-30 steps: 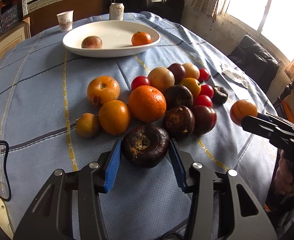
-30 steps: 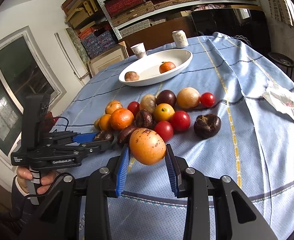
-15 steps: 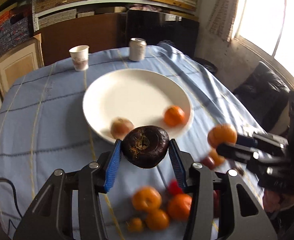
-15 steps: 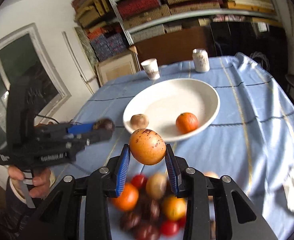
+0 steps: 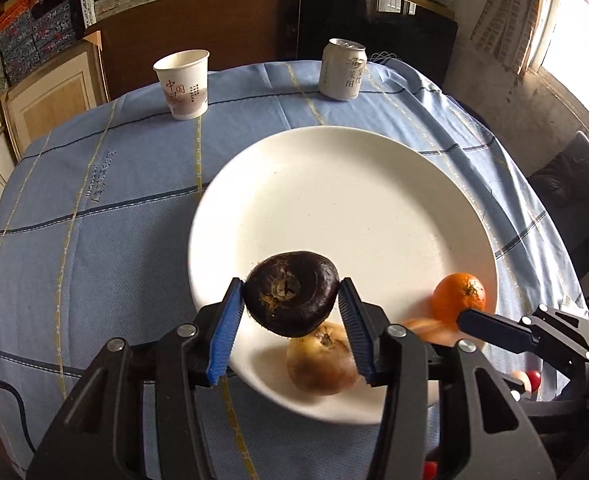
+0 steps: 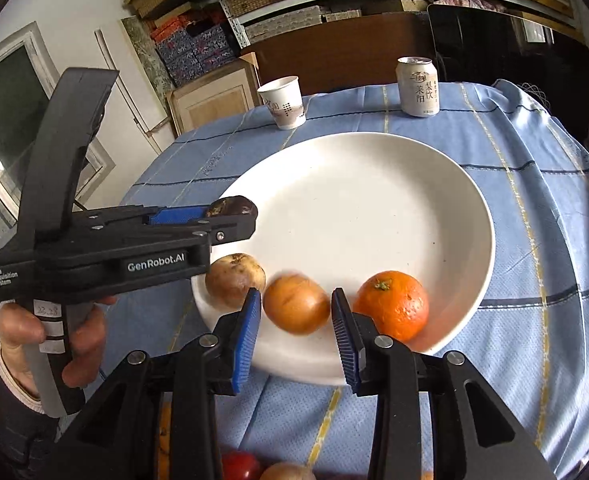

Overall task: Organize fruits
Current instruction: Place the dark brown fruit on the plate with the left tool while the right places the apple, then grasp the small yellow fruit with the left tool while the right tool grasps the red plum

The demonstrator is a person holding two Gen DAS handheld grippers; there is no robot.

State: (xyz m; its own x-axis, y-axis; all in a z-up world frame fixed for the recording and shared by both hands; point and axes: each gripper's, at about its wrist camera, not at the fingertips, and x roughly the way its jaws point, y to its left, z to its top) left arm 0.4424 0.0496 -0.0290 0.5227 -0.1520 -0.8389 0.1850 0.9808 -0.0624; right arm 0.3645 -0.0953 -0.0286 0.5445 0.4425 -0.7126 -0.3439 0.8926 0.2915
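My left gripper (image 5: 290, 284) hangs over the near edge of the white plate (image 5: 374, 184). Its jaws are opening, and the pads still touch the dark purple-brown fruit (image 5: 290, 300) between them. From the right wrist view the left gripper (image 6: 238, 216) reaches in from the left over the plate (image 6: 374, 184). The jaws of my right gripper (image 6: 296, 296) are opening; a blurred yellow-orange fruit (image 6: 296, 304) sits loose between them, just above the plate. A mandarin (image 6: 390, 304) and a pale brown fruit (image 6: 234, 280) lie on the plate.
A paper cup (image 5: 182, 84) and a drink can (image 5: 342, 70) stand behind the plate on the blue cloth. Red tomatoes (image 6: 240, 466) and other fruit lie below the grippers. A person's hand (image 6: 26, 332) grips the left handle. Shelves and boxes stand beyond the table.
Both grippers carried their fruit from the pile forward to the plate. The yellow-orange fruit has come loose from the right pads and blurs. The dark fruit has tilted in the left pads.
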